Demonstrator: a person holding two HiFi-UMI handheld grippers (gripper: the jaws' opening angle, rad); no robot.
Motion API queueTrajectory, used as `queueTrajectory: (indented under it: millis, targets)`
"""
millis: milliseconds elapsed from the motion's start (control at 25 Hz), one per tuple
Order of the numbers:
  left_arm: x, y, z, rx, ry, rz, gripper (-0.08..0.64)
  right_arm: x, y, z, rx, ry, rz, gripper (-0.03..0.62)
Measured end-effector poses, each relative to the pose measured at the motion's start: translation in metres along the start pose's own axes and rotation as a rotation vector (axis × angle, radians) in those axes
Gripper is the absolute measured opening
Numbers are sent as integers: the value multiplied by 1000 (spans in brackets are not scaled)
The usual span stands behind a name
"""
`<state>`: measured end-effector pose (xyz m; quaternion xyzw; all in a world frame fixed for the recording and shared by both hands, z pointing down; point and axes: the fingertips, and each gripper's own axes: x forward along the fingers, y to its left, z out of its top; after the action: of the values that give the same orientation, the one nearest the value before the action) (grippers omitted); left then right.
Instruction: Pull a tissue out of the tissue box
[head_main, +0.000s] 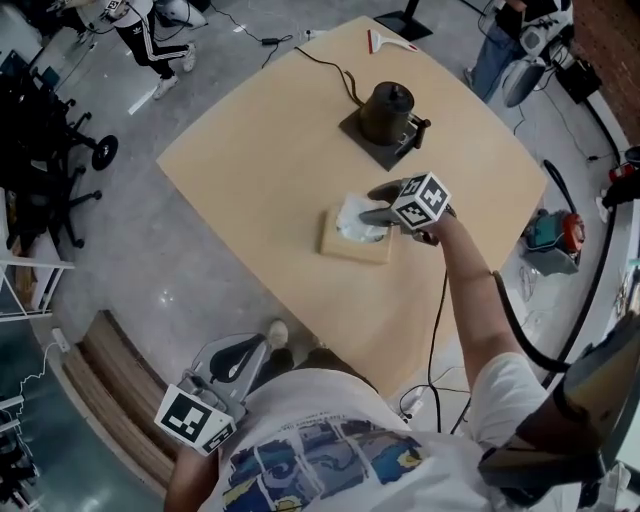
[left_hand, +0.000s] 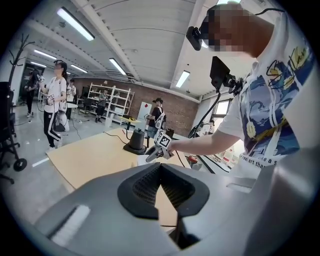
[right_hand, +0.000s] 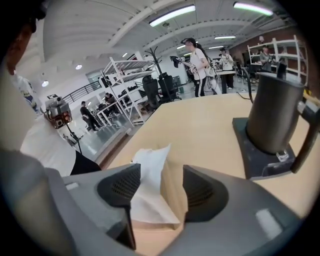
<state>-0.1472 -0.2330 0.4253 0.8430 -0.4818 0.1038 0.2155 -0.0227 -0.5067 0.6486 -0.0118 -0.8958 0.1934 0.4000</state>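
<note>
Tissue (right_hand: 149, 192) stands up from the tissue box (head_main: 352, 247) on the surface (head_main: 250, 150), directly between the wide-open jaws of the right hand-held gripper (right_hand: 157, 192), with neither pad pressing it. The left hand-held gripper (left_hand: 160, 167) is closed, empty and well apart.

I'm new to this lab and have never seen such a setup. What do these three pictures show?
There is no robot: a person holds a two-jaw gripper in each hand. One picture comes from a camera on the person's head, looking down at the table. The other two come from cameras riding on the grippers, looking along their jaws. On the table lie a tissue box with a white tissue sticking up, and a dark cylinder on a flat base. The right gripper is open, jaws either side of the tissue without pinching it. The left gripper is shut and empty, held low by the person's body.
</note>
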Motion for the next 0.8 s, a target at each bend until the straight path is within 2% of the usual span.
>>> queueTrajectory:
  millis: [120, 200, 320, 680, 800]
  targets:
    - [1, -1, -5, -5, 9, 6, 6, 2, 7, -4, 10, 3, 43, 255]
    - [3, -1, -5, -4, 14, 5, 6, 2, 9, -3, 2, -2, 41, 234]
    - [5, -1, -4, 3, 16, -1, 6, -1, 13, -1, -34, -14, 20, 190]
    - [9, -7, 0, 24, 26, -22, 6, -15, 26, 9, -92, -74, -60, 3]
    - [9, -10, 0, 34, 28, -26, 6, -17, 30, 8, -109, -70, -87, 3]
